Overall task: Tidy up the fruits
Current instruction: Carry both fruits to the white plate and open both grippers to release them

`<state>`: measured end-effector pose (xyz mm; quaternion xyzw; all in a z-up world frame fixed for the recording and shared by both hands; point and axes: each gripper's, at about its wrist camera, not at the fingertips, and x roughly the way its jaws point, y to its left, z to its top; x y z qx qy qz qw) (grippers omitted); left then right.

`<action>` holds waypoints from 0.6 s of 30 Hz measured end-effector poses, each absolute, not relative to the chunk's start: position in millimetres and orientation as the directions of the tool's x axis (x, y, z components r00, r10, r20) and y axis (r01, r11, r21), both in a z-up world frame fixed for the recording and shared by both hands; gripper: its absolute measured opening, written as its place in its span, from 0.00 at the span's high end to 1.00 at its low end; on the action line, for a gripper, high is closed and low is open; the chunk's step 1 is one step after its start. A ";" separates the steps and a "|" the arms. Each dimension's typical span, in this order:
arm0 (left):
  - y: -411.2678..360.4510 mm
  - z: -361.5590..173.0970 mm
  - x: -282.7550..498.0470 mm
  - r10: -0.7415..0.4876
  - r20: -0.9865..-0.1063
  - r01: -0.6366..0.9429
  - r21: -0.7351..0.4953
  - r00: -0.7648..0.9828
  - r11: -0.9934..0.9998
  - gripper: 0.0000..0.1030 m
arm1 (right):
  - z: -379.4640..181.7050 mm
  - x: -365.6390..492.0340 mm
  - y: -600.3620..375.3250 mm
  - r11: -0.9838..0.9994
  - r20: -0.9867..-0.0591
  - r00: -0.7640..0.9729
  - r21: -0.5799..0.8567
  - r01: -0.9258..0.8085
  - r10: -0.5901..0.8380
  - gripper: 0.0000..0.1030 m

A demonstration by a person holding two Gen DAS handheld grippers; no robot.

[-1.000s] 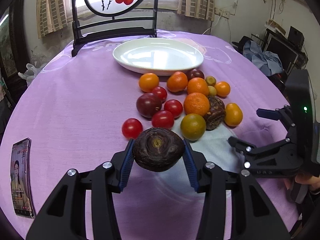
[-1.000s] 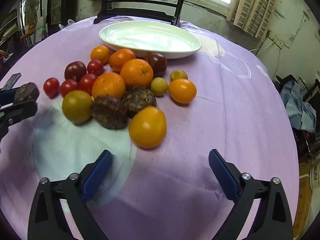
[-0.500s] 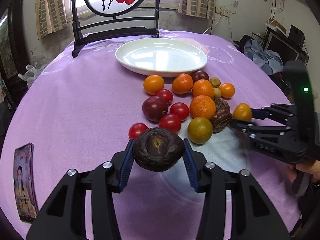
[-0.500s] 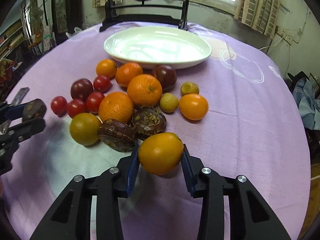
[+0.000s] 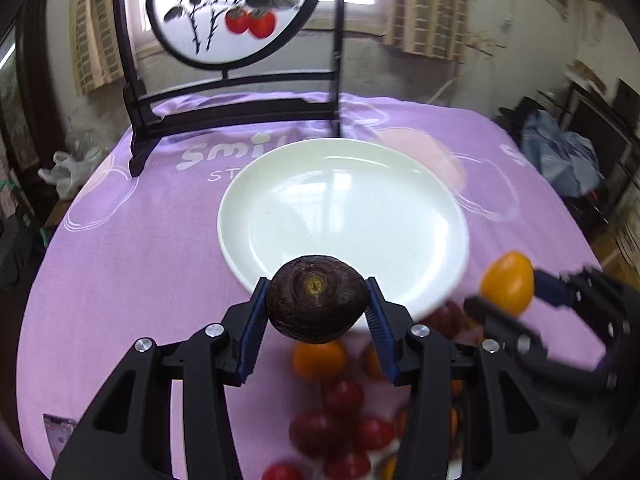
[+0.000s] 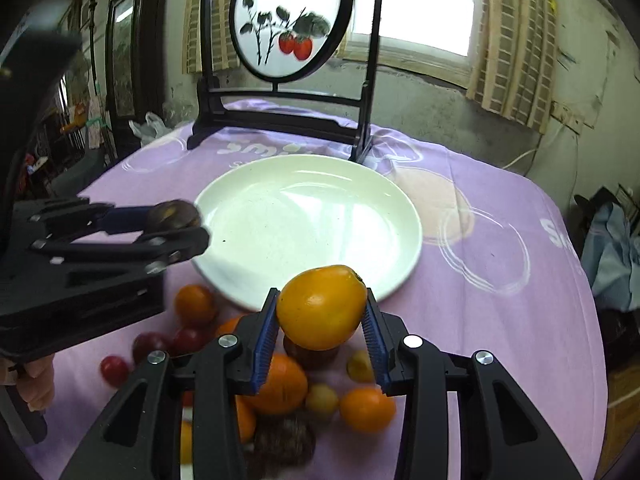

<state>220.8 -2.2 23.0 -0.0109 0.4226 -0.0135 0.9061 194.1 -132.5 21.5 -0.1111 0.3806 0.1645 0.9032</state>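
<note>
Overhead, a dark, wrinkled round fruit (image 5: 317,298) is being clenched between the ribbed blue pads of the left gripper (image 5: 318,316), hanging at the near rim of the glossy white oval plate (image 5: 344,216). A smooth orange fruit (image 6: 322,306) is being gripped by the right gripper (image 6: 322,330). "Smil" is being shown on the lilac tablecloth (image 5: 120,264).

A round table under a purple cloth (image 6: 500,320) filled the room. At its far edge stood a black-framed painted screen (image 6: 290,20). Daylight came through a window (image 6: 428,4) with checked curtains (image 6: 516,40), above a stained wall (image 6: 432,108).
</note>
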 end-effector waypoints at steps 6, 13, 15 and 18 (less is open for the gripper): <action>-2.6 -15.9 278.5 0.019 -0.824 -0.013 0.014 0.566 1.000 0.55 | -8.3 234.9 -121.9 0.924 -0.786 0.591 -0.072 -0.375 0.179 0.60; -5.8 -30.2 294.5 -0.009 -0.842 -0.041 -0.037 0.539 0.998 0.38 | -17.6 242.2 -120.8 0.927 -0.797 0.573 -0.043 -0.371 0.192 0.37; -9.2 -19.8 286.5 -0.008 -0.828 -0.024 -0.026 0.560 0.999 0.21 | -9.5 232.0 -126.2 0.927 -0.787 0.585 -0.047 -0.371 0.194 0.37; -6.4 0.6 260.7 0.011 -0.792 -0.018 -0.001 0.611 1.000 0.17 | 1.9 215.0 -139.7 0.931 -0.768 0.605 -0.032 -0.365 0.211 0.37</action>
